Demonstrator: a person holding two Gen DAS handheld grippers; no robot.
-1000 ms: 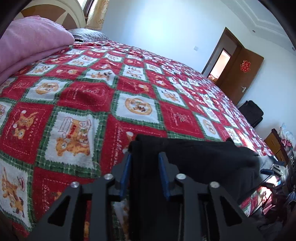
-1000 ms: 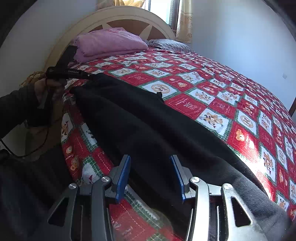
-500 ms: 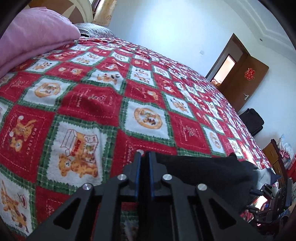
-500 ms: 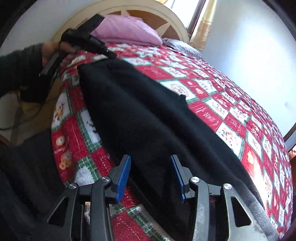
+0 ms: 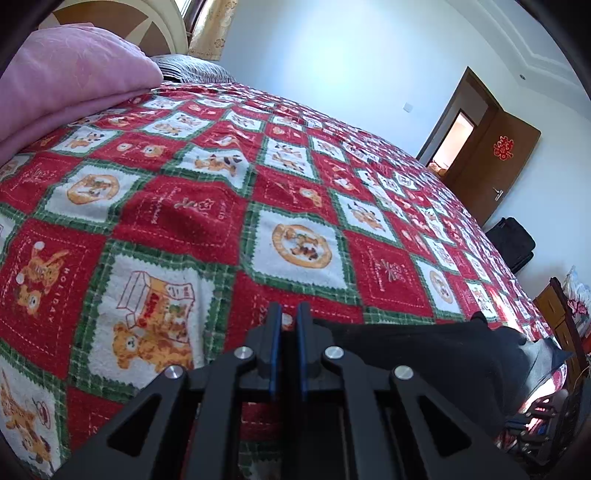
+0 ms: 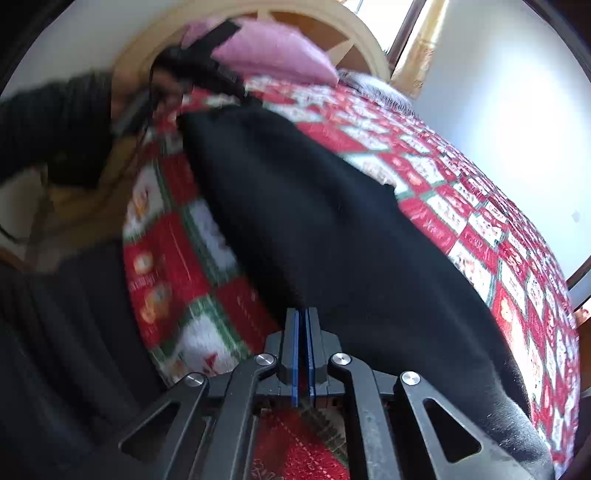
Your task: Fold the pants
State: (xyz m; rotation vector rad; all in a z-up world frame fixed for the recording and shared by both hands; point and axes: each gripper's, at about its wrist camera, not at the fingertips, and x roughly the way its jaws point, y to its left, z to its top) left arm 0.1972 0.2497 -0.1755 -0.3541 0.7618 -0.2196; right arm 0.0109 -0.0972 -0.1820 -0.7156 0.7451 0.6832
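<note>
Black pants (image 6: 314,221) lie stretched along the near edge of a red, white and green patchwork quilt (image 5: 184,206). My left gripper (image 5: 289,314) is shut on one end of the pants (image 5: 424,354), with dark cloth pinched between its blue pads and the rest trailing off to the right. My right gripper (image 6: 303,314) is shut on the pants' near edge at the other end, its pads pressed together on the cloth. In the right wrist view the left gripper (image 6: 207,48) shows blurred at the far end, held by a hand (image 6: 125,92) in a dark sleeve.
A folded pink blanket (image 5: 66,85) lies by the headboard (image 5: 147,29), with a grey pillow (image 5: 192,68) beside it. A brown door (image 5: 495,162) and a black bag (image 5: 511,243) stand past the bed's far side. The person's dark clothing (image 6: 55,350) is close at the bed's edge.
The left jaws closed on the pants' end and then held. The right jaws, open half a second ago, have closed on the pants' edge as that gripper rolled and dropped lower.
</note>
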